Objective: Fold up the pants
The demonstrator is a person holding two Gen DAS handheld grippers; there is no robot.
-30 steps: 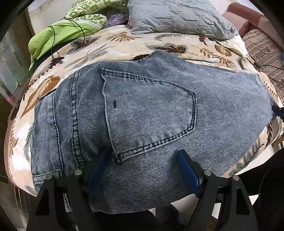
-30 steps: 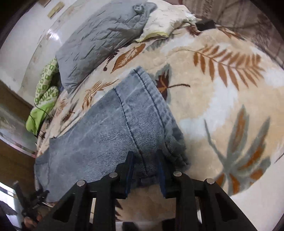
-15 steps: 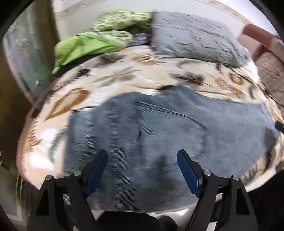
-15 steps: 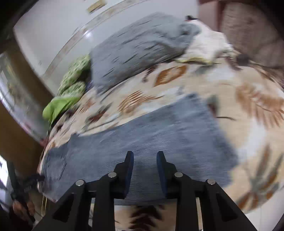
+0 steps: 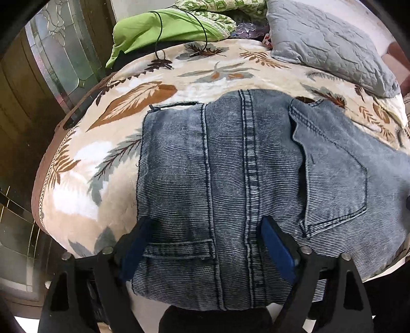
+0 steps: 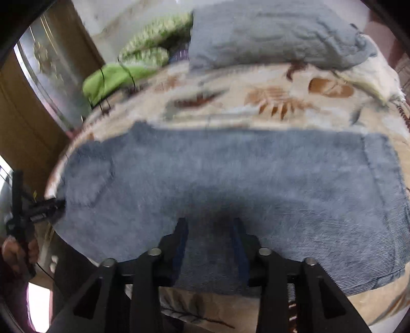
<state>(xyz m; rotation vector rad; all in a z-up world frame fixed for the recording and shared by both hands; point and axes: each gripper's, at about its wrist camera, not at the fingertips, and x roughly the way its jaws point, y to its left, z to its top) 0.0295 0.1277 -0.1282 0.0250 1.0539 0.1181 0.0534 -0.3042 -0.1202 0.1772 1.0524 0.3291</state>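
Blue denim pants (image 5: 230, 179) spread flat across a bed (image 5: 84, 205) covered with a cream blanket printed in brown and grey leaves, lying lengthwise along the near edge, waistband end at the left side of the bed, leg hem (image 6: 381, 179) at the right. Seen from the left wrist camera: back seam running up the middle, a back pocket (image 5: 335, 179) to its right, a belt loop near the bottom between the fingers. Left gripper (image 5: 207, 251) poised over the waistband, blue pads set wide on either side of the seam, jaws opening, cloth below them but not pinched. Right gripper (image 6: 210, 243) poised over the near edge of the leg part, blurred in its own view, jaws opening, blue pads apart with denim showing between them, no grasp on the fabric. At the far left of the right wrist view, the other gripper's black frame and a hand (image 6: 18, 253) around its handle. At the head of the bed, a grey quilted pillow (image 5: 330, 43), a bright green cloth (image 5: 164, 30) with a thin black cable (image 5: 205, 33) looped over it, and a green-and-white patterned fabric (image 5: 220, 7) behind. To the left, a wooden door with patterned glass (image 5: 64, 56).
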